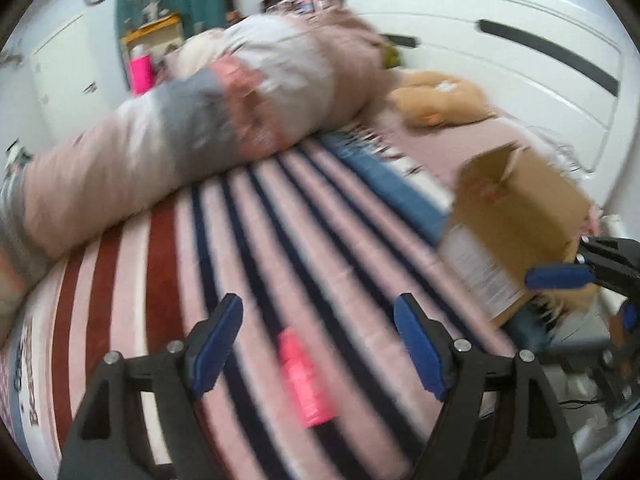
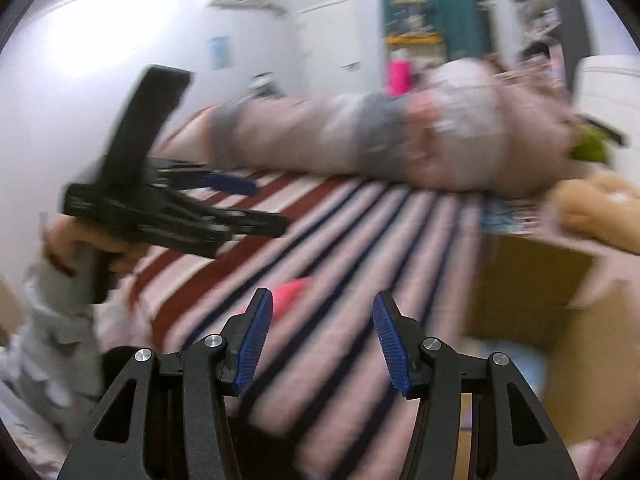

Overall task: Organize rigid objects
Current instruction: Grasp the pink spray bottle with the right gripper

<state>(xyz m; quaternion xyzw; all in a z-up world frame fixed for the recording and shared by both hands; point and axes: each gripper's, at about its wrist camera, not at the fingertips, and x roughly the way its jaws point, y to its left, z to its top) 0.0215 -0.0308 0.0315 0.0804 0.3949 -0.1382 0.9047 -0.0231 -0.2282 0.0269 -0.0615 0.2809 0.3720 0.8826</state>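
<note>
Left gripper (image 1: 318,344), black with blue pads, jaws wide apart, nothing held; small pink plastic bottle (image 1: 305,382) lies loose on the pink, red and navy striped bedspread (image 1: 256,216) between and below its fingers. Right gripper (image 2: 323,336) partly open, empty. Brown cardboard box (image 1: 520,216) stands on the bed's right side, near a tan plush toy (image 1: 436,96). Long rolled quilt (image 1: 192,120) lies across the bed behind. Frames blurred.
</note>
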